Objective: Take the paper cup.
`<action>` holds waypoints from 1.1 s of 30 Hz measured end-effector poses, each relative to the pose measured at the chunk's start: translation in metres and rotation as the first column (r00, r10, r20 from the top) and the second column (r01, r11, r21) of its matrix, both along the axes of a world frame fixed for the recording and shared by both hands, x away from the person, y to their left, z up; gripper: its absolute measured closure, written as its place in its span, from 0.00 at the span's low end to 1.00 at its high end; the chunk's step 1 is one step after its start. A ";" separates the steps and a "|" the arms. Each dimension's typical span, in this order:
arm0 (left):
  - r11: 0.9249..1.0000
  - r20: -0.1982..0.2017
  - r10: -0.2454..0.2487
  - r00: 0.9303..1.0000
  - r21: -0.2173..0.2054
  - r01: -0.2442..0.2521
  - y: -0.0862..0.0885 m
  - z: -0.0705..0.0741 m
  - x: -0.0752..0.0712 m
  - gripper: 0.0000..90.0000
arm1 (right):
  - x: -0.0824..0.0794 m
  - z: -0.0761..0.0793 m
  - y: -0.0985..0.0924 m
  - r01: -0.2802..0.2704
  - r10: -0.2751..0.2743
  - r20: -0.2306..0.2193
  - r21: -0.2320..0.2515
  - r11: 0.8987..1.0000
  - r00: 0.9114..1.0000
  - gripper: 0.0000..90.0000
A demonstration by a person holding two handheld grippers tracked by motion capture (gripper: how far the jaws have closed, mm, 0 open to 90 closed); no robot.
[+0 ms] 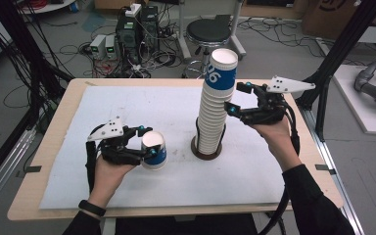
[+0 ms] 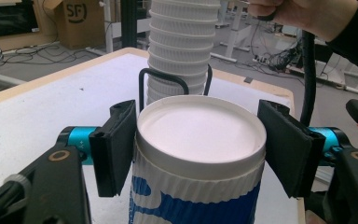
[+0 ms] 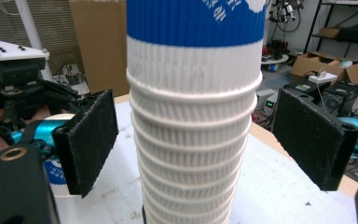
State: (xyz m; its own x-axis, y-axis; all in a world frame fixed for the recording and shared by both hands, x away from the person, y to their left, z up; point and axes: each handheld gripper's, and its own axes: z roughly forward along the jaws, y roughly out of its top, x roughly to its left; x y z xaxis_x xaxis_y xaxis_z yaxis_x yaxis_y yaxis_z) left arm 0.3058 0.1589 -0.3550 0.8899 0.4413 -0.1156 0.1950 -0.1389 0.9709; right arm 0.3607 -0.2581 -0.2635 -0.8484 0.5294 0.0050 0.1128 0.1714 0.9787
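A single white-and-blue paper cup [image 1: 155, 152] stands upright on the white mat at the left. My left gripper [image 1: 148, 142] is shut on it, one pad [image 2: 116, 144] on each side just under the rim [image 2: 200, 135]. A tall stack of the same ribbed cups [image 1: 215, 112] rises from a dark round wire holder [image 1: 206, 153] at the table's middle. My right gripper [image 1: 235, 99] reaches in from the right at mid-height of the stack [image 3: 193, 116]. It is open, and both pads [image 3: 91, 140] stand clear of the stack's sides.
A white mat [image 1: 127, 107] covers most of the wooden table [image 1: 54, 147]. Behind the far edge are a black stool [image 1: 208, 32] and computer boxes with cables [image 1: 127, 34] on the floor. Black frame posts [image 1: 338, 54] stand at the right.
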 end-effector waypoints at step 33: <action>1.000 0.018 -0.020 1.000 -0.004 0.020 0.000 -0.009 0.001 0.34 | -0.049 -0.087 -0.040 0.046 -0.043 -0.076 0.029 0.999 0.996 0.17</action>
State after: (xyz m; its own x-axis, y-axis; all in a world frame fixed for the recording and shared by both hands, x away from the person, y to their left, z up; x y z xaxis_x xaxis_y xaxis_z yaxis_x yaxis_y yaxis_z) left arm 0.3070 0.1584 -0.3635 0.9007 0.4226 -0.1010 0.1746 -0.1390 0.9748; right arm 0.3121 -0.2977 -0.3505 -0.8206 0.5652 0.0845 0.1928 0.1345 0.9720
